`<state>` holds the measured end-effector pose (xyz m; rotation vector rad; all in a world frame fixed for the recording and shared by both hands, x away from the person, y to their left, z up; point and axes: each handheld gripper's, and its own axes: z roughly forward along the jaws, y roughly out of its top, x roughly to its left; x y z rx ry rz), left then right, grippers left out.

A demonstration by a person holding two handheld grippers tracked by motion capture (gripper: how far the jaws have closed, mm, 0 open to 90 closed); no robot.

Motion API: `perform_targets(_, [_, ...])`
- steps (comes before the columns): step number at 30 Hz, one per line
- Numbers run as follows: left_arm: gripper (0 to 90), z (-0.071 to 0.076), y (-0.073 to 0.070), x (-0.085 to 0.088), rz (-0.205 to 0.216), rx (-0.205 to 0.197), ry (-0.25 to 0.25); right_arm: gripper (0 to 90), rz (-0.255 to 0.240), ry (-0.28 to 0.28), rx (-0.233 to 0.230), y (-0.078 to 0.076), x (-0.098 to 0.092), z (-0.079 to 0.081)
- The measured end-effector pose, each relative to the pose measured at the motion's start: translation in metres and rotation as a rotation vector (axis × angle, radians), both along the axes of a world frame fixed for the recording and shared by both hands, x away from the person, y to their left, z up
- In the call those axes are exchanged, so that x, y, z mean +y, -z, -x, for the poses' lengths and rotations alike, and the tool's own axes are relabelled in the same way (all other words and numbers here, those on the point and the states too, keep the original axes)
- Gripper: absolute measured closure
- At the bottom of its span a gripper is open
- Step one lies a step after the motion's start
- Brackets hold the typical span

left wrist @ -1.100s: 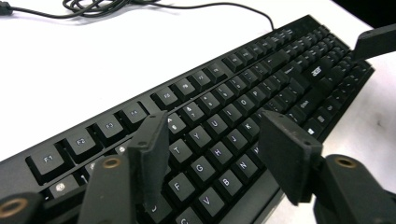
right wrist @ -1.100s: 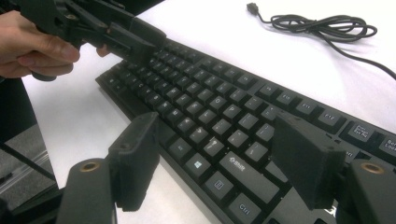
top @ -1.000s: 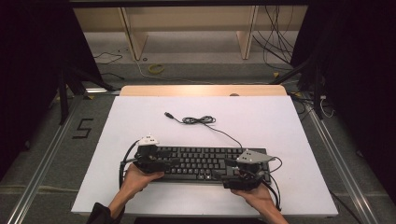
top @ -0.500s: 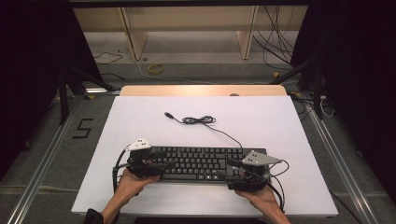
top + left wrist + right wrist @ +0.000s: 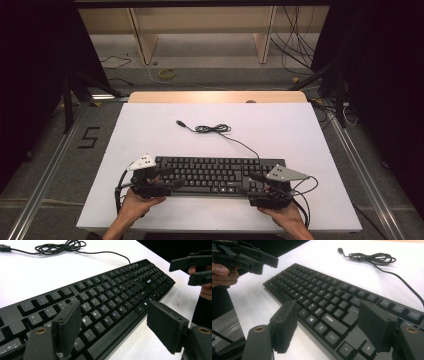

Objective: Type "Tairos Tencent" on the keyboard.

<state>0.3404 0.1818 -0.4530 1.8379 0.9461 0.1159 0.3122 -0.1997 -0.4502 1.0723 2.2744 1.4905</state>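
1. Your left gripper (image 5: 167, 178) has just spread its fingers wide at the keyboard's left end, gripping nothing.
2. Your right gripper (image 5: 250, 184) sits at the right end, fingers apart and empty.
3. The keyboard (image 5: 215, 174) lies flat on the bench (image 5: 150, 130) near you.
4. Its cable (image 5: 212, 128) coils farther back.

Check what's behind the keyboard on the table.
Behind the keyboard, its black cable lies bundled on the white table, plug free at the left. Whatever lies under the keyboard itself is covered.
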Motion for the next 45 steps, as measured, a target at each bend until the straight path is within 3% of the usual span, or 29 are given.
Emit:
perform_targets(14, [25.3,0.021,0.002,0.012,0.051,-0.049,0.006,33.0,-0.009,0.023,-0.018,0.004,-0.016,0.011])
perform_targets(21, [24.0,0.029,0.005,0.016,0.053,-0.063,-0.003,32.8,-0.008,0.036,-0.028,0.006,-0.022,0.017])
perform_targets(26, [23.5,0.031,0.006,0.015,0.036,-0.059,0.004,32.7,-0.005,0.042,-0.035,0.006,-0.025,0.019])
perform_targets(45, [23.5,0.030,0.006,0.017,0.042,-0.068,-0.013,32.5,-0.006,0.045,-0.035,0.007,-0.026,0.019])
